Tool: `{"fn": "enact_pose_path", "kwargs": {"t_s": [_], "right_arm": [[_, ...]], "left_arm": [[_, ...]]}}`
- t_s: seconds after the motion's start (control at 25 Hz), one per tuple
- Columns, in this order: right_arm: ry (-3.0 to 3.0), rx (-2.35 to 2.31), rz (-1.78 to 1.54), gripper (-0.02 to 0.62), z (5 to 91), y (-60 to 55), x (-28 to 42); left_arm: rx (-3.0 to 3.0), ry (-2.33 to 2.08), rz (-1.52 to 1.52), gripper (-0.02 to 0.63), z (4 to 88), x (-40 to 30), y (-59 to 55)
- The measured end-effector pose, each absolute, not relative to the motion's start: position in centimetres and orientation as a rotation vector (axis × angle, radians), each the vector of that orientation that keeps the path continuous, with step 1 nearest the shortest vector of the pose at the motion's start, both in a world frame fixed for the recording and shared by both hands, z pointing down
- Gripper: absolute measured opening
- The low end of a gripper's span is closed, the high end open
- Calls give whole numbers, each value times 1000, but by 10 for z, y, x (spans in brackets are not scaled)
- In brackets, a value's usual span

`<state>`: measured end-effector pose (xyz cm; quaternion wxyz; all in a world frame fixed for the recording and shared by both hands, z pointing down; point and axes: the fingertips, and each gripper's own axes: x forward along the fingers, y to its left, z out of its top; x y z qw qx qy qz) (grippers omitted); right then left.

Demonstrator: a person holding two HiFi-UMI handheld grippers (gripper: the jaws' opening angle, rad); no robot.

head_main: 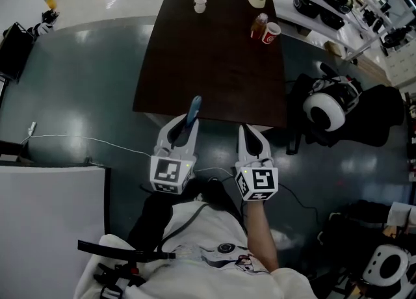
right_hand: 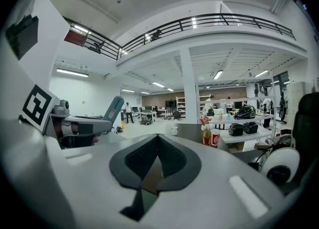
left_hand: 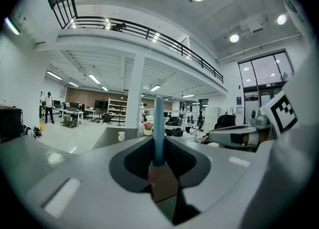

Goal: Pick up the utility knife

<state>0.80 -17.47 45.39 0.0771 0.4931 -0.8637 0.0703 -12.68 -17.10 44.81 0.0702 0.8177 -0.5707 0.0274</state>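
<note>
My left tool (head_main: 184, 130) pinches a slim blue plastic utility knife (head_main: 194, 110) by its lower end. The rest of the knife, long, flat and narrow, sticks out past the jaws, and its tip shows against the near edge of the dark brown wooden table (head_main: 214, 64). My right tool (head_main: 251, 136) is just beside it, jaws pressed together with nothing between them. A white cup (head_main: 199, 4) and a red paper cup (head_main: 271, 32) sit at the table's far end.

Dark table (head_main: 208, 64); white cup (head_main: 199, 4) (far end); red cup (head_main: 271, 32)
</note>
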Motion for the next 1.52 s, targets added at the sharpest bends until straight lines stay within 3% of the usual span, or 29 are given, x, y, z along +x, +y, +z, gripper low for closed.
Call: {"fn": "enact_pose_path", "kwargs": {"t_s": [0.68,1.52], "right_arm": [[-2653,1381,262,2,458,-81,72],[-2672,1379,351,2,468,9,87]], "left_arm": [[2412,-1775,140,69,452,-52,-69],[2345,-1810,159,69,461,-58,33]]}}
